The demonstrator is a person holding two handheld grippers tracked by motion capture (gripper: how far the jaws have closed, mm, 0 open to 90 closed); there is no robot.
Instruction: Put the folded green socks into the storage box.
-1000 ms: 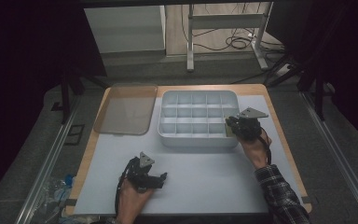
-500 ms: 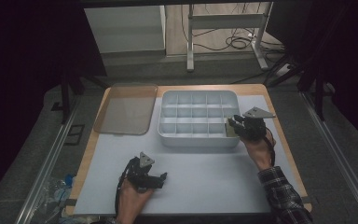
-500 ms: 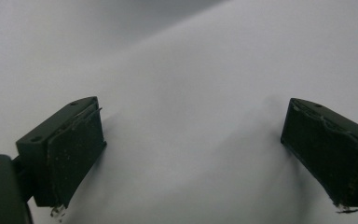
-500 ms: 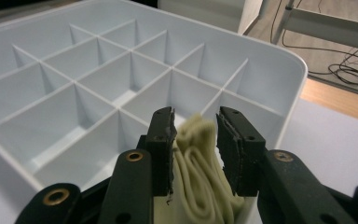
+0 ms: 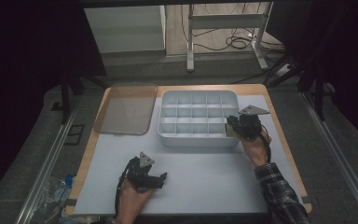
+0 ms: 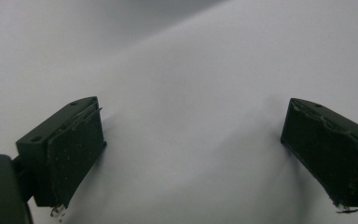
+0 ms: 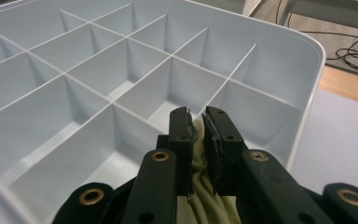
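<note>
From the high view, the right tool (image 5: 235, 125) sits at the right edge of the white divided tray (image 5: 198, 138), a pale cloth (image 5: 231, 132) in its jaws. The left tool (image 5: 154, 177) rests on the white surface (image 5: 205, 177), well apart from the tray.

In the left gripper view, its jaws stand wide with nothing between them.

In the right gripper view, the right tool (image 7: 197, 122), which has just been closing, pinches the cream cloth (image 7: 198, 128) narrowly over a tray (image 7: 307, 56) compartment.
</note>
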